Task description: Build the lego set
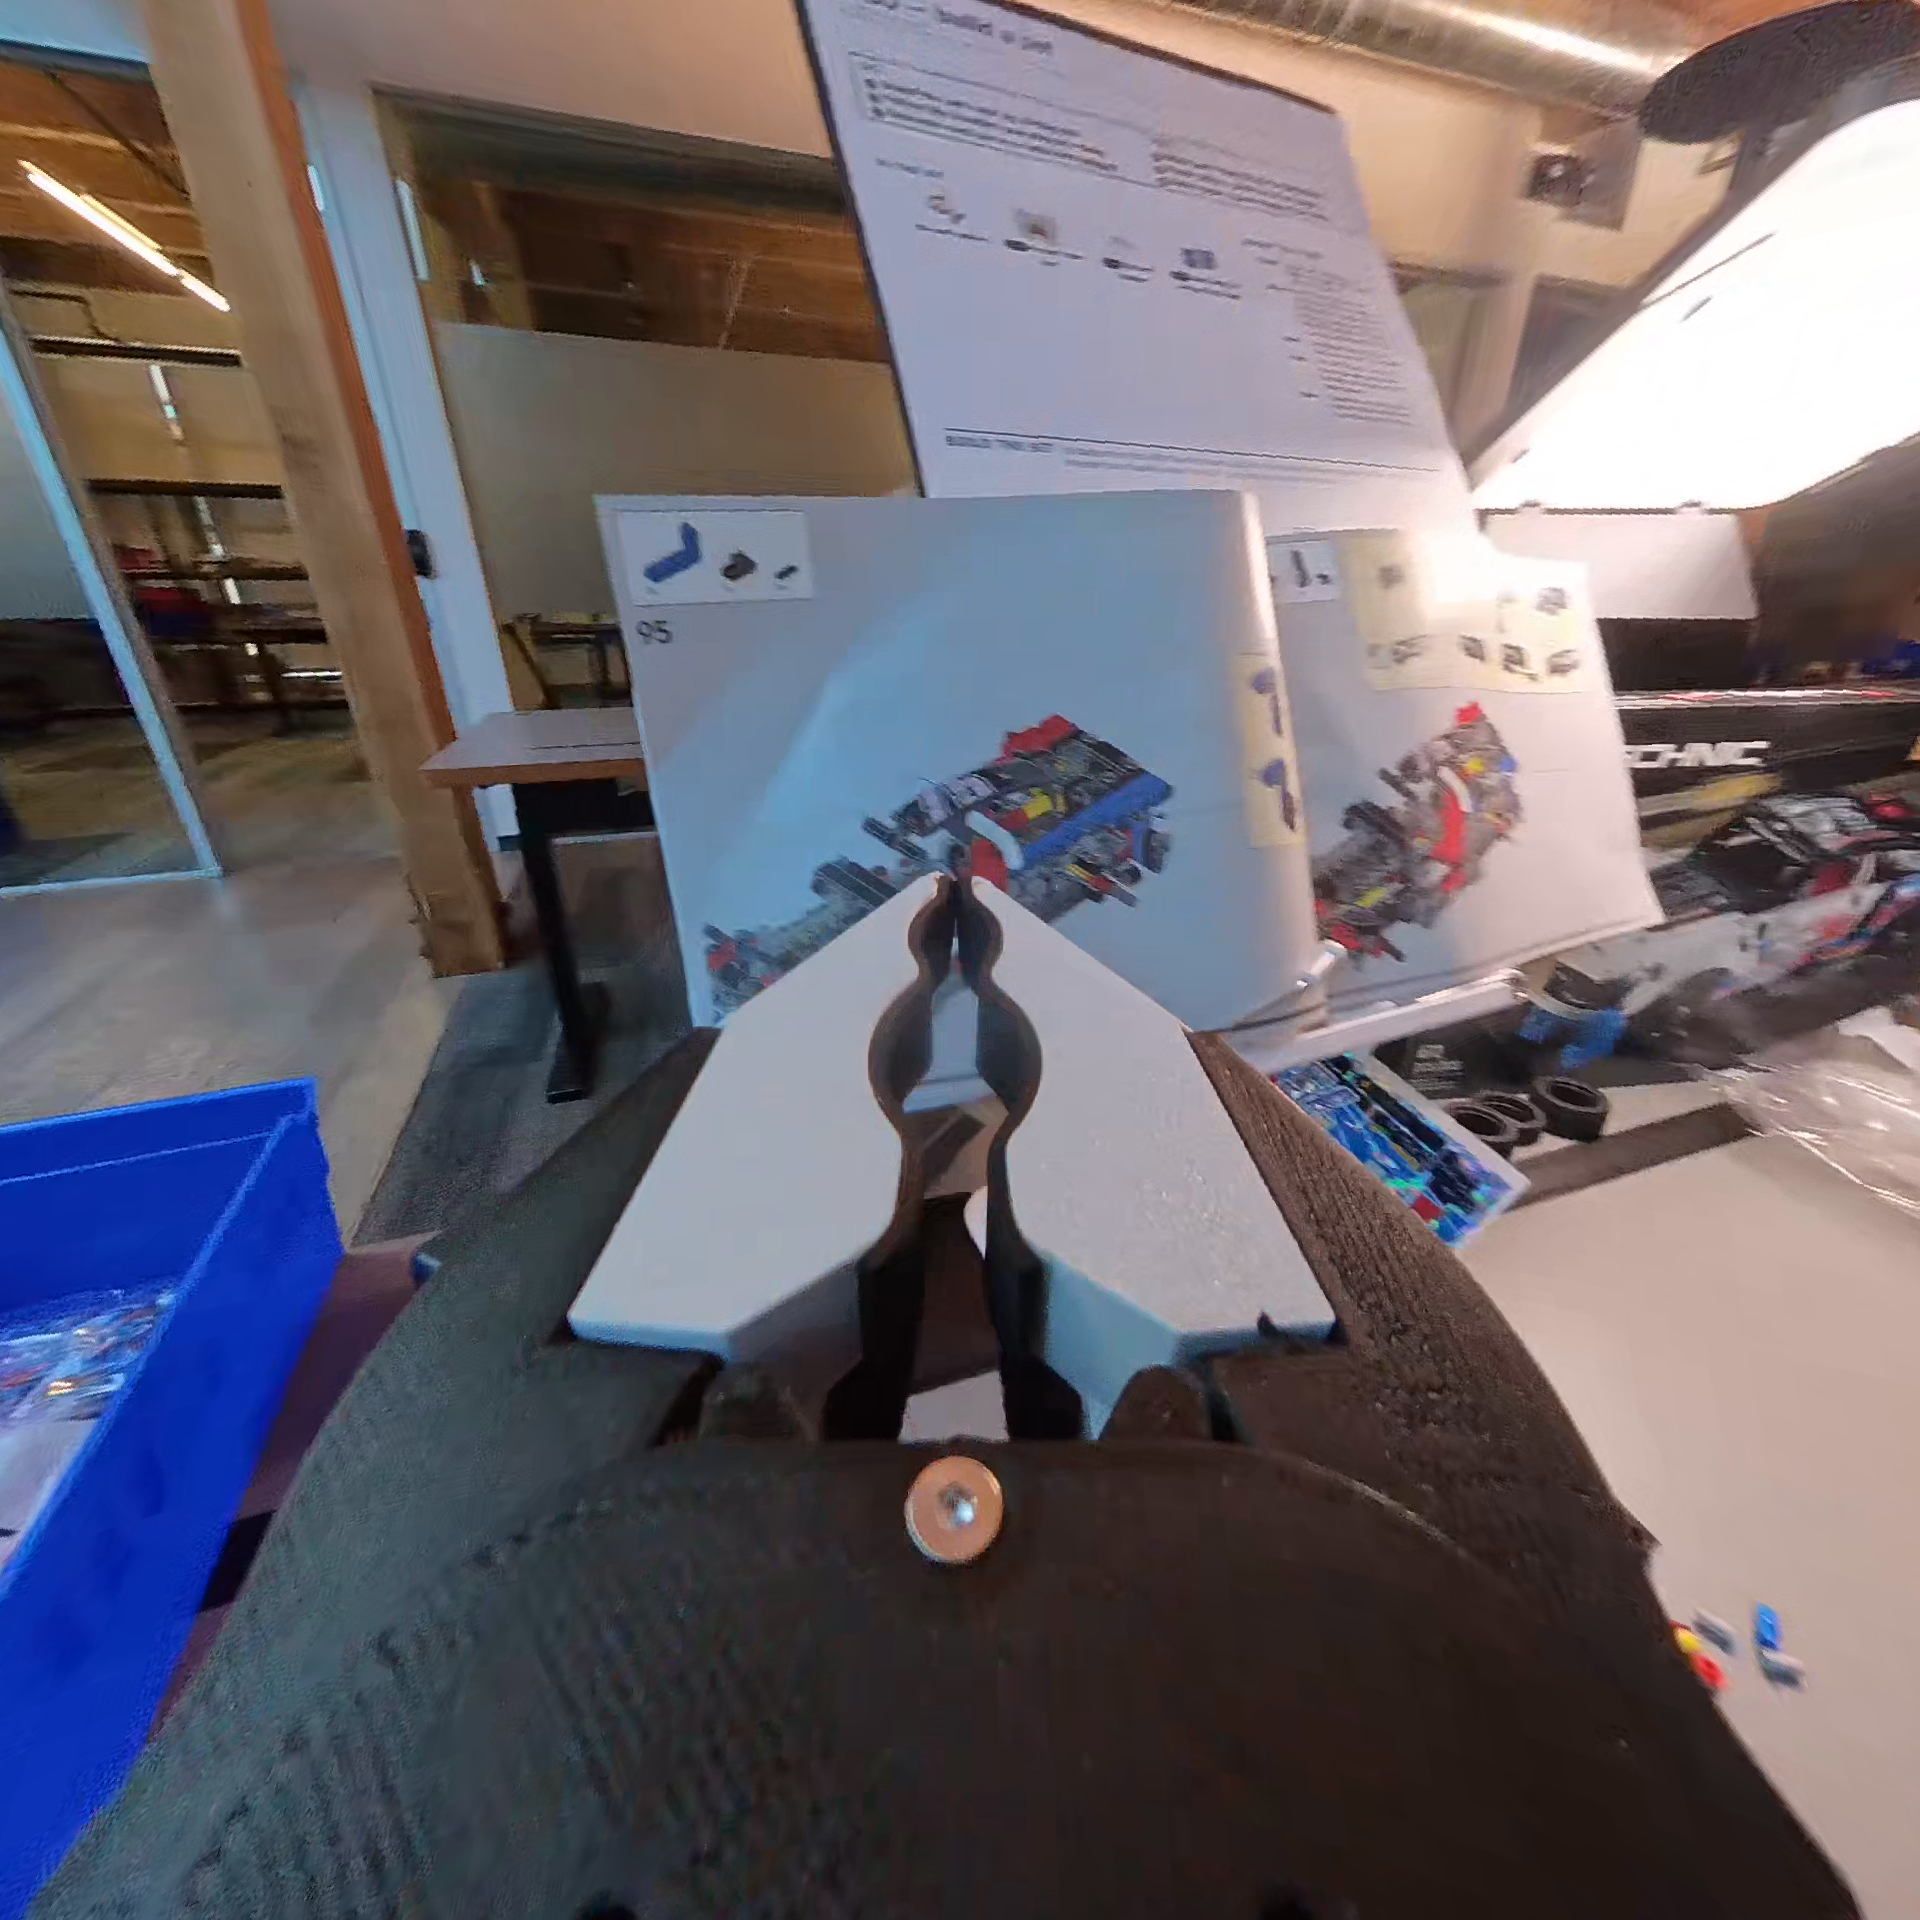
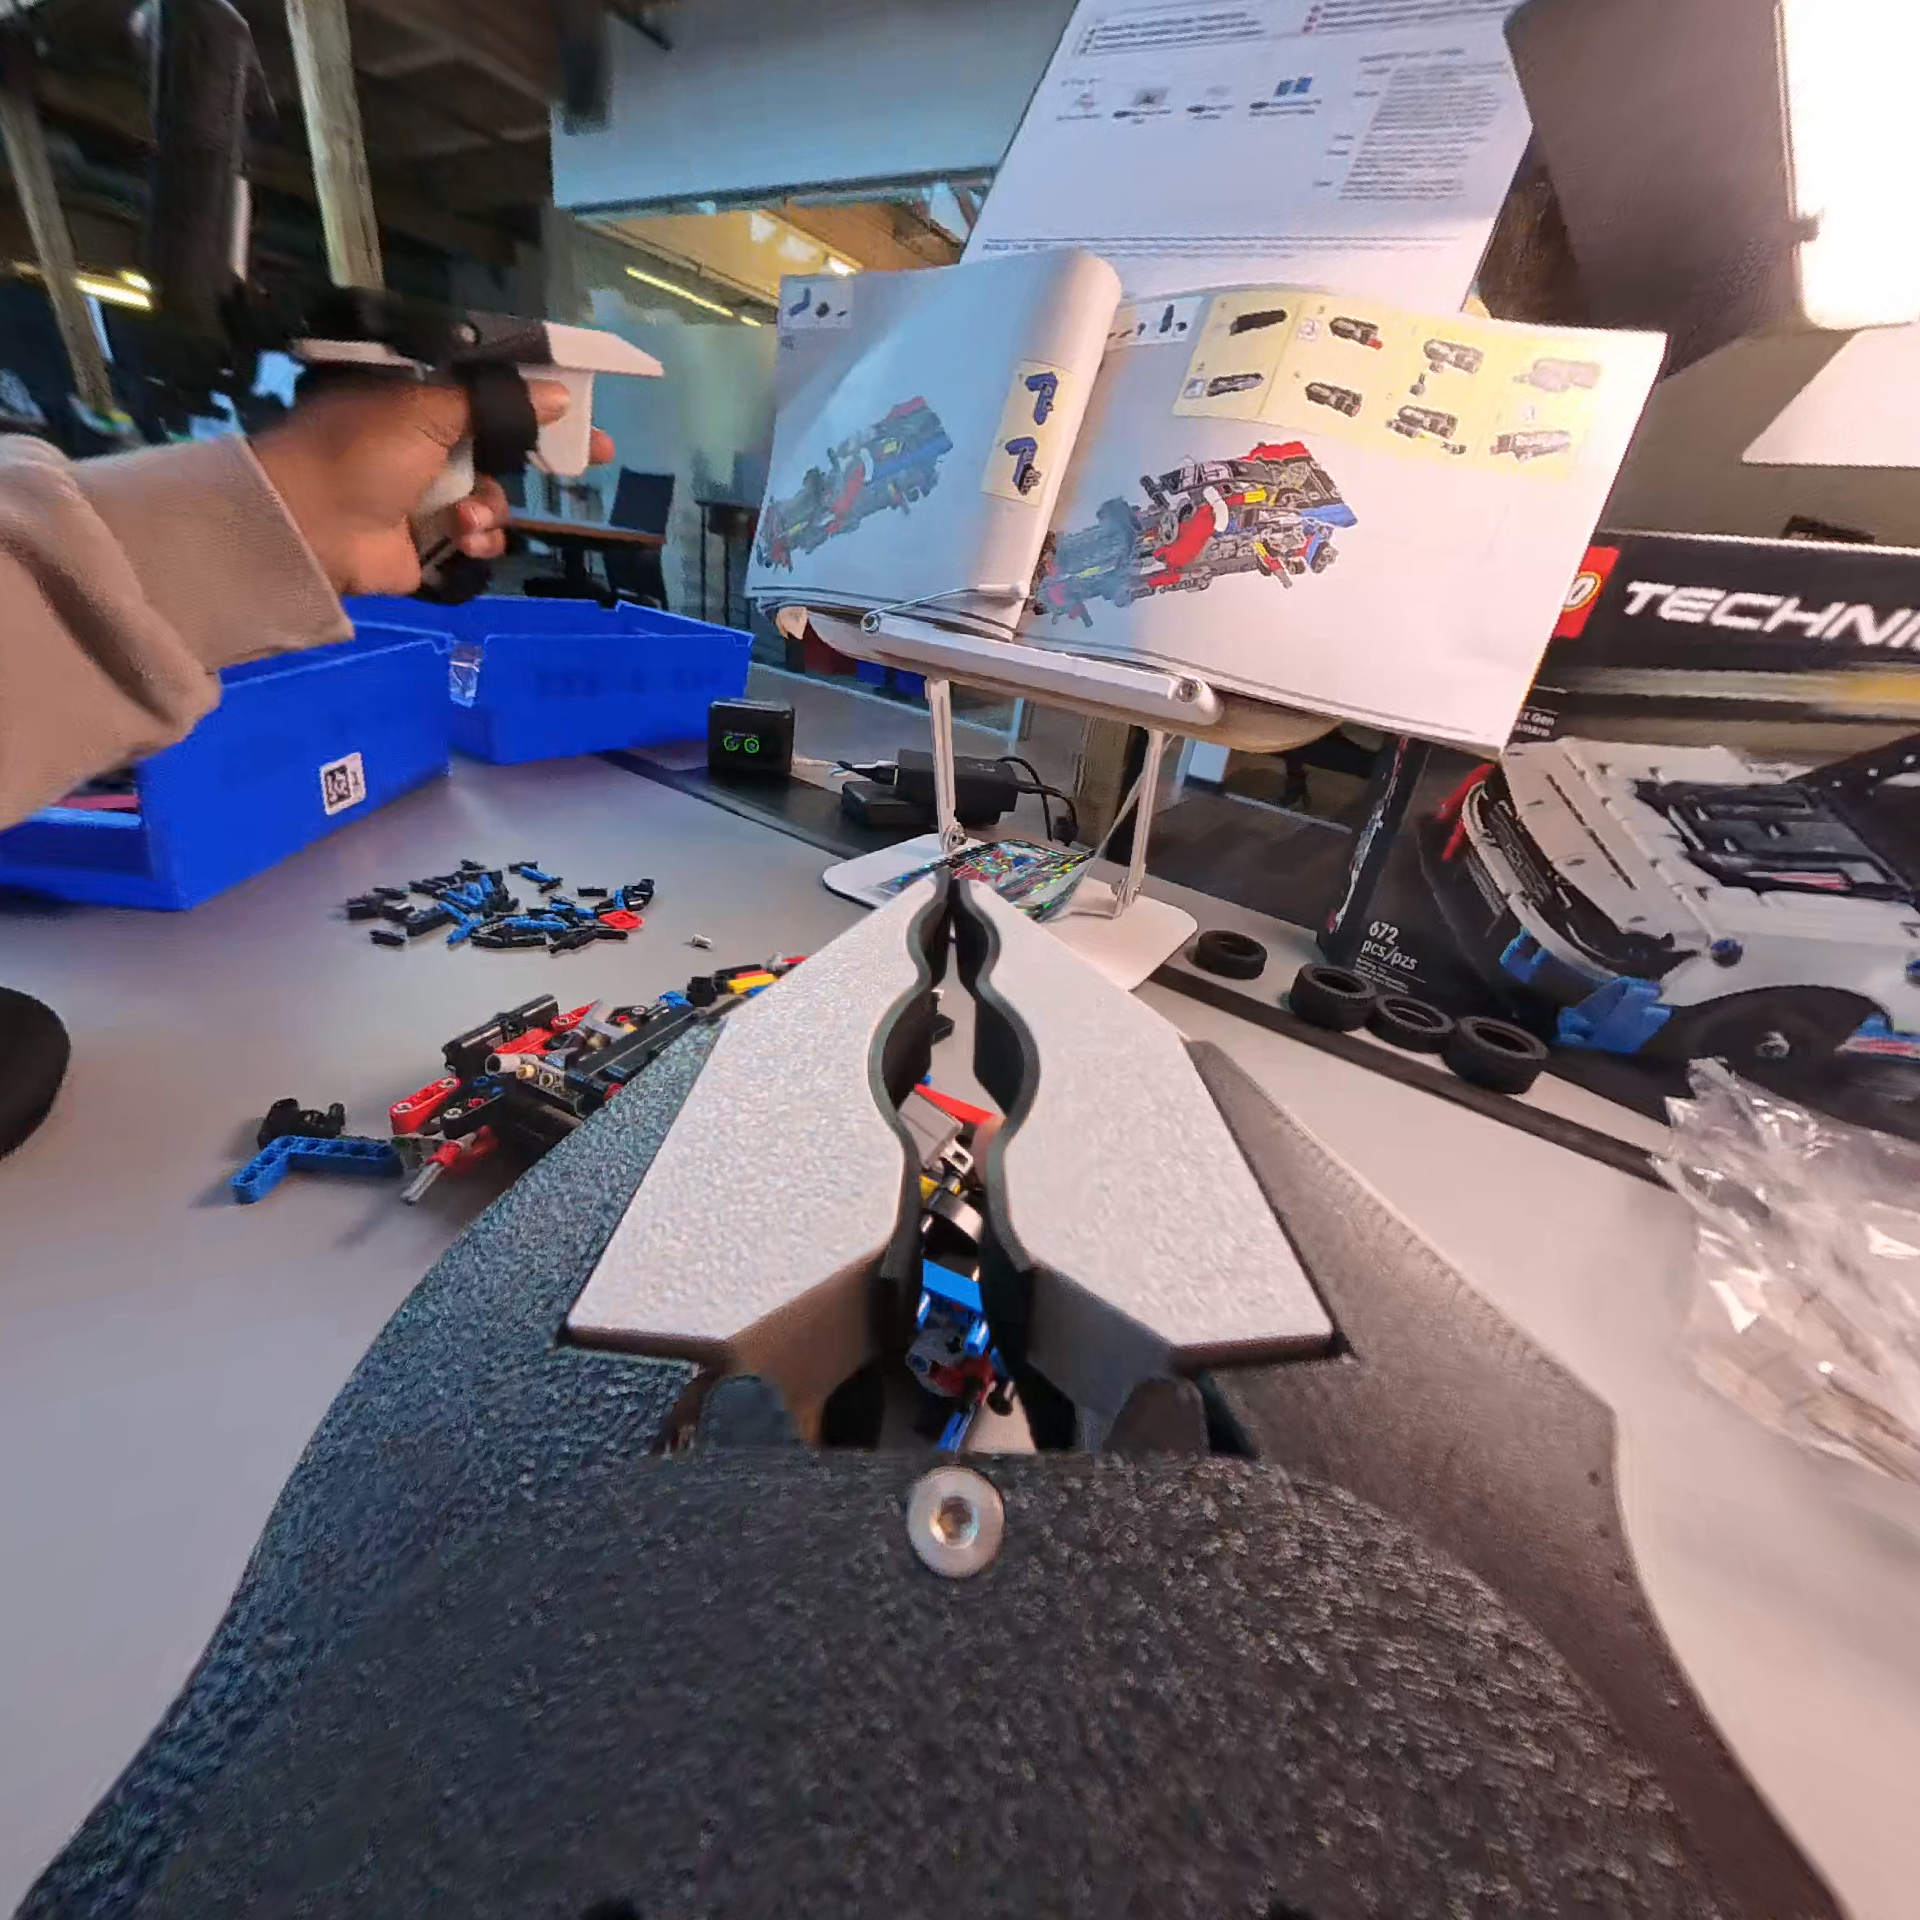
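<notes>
My left gripper [image 1: 954, 883] is shut, its tips touching with nothing between them, raised in front of the open instruction booklet [image 1: 935, 727]. It also shows in the right wrist view [image 2: 566, 390], held by a hand over the blue bins. My right gripper [image 2: 951, 896] is shut, tips together with nothing between them, hovering low over the grey table [image 2: 208, 1351]. A partly built lego assembly [image 2: 540, 1060] of black, red and blue parts lies under and left of it. A blue L-shaped beam [image 2: 301, 1158] lies beside the assembly. A pile of small black and blue pins [image 2: 499, 904] lies farther left.
Blue bins [image 2: 312, 748] stand at the left [image 1: 135, 1351]. The booklet stand [image 2: 1039, 675] is ahead, with a sticker sheet [image 2: 997, 862] at its foot. Black tyres [image 2: 1413, 1018], the set's box [image 2: 1714, 831] and a clear plastic bag [image 2: 1808, 1247] are at the right. There is about 40 cm between the tips of the two grippers. The blue L-shaped beam [image 2: 301, 1158] sits 25 cm or so from the ends of my right fingers.
</notes>
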Demonstrator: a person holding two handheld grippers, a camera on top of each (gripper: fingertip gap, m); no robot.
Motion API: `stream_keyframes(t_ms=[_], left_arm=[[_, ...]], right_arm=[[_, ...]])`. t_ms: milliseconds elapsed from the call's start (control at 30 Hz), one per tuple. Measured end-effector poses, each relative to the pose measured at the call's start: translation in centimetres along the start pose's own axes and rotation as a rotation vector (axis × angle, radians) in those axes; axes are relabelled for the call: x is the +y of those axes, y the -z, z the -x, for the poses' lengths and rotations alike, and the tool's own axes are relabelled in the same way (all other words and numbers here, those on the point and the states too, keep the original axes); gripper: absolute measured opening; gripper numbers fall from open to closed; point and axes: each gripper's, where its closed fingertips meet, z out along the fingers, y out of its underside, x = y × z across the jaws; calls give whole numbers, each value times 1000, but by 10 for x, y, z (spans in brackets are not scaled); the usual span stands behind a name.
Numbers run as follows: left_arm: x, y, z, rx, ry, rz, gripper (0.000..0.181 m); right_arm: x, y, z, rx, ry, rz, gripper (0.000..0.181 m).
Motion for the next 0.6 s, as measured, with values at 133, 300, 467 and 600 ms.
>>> stream_keyframes(t_ms=[133, 300, 467, 600], left_arm=[[-16, -41, 36, -83, -84, 40, 0], [-19, -88, 57, -155, -204, 93, 0], [-25, -112, 60, -190, -220, 84, 0], [-26, -121, 63, -217, -229, 84, 0]], right_arm=[[11, 10, -13, 43, -18, 16, 0], [11, 12, -24, 86, 42, 17, 0], [17, 16, -32, 108, 44, 39, 0], [19, 16, -34, 106, 35, 45, 0]])
